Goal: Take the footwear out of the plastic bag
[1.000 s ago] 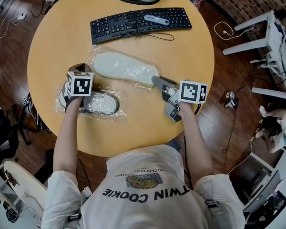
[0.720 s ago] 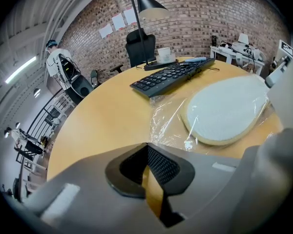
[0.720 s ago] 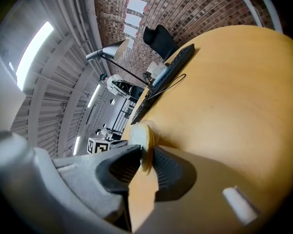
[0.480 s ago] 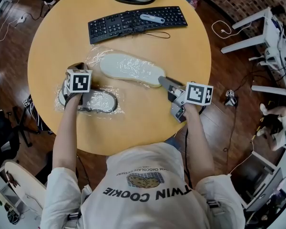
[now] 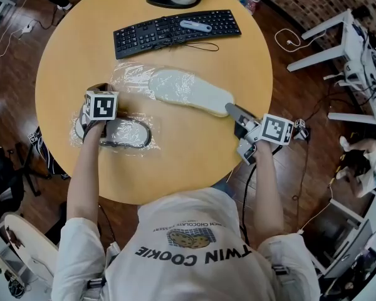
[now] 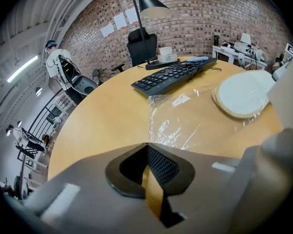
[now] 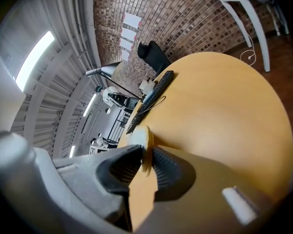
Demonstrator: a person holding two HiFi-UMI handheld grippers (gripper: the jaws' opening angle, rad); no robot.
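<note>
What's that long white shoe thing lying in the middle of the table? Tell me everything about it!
The white slipper is long and oval, with a flat, pale face up and a tan rim. It lies flat on the round wooden table, near the keyboard. One end sits inside a clear plastic bag; the right hand-held gripper pinches the other, its jaws having just been closing on the rim.

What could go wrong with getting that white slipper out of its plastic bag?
The right gripper pinches only the thin edge of the white slipper. Its jaws have just been closing on it, yet it might slip free. The plastic bag covers the far end and looks unheld, so it may drag along. The gripped end is near the edge of the table, so a dropped slipper could fall off.
</note>
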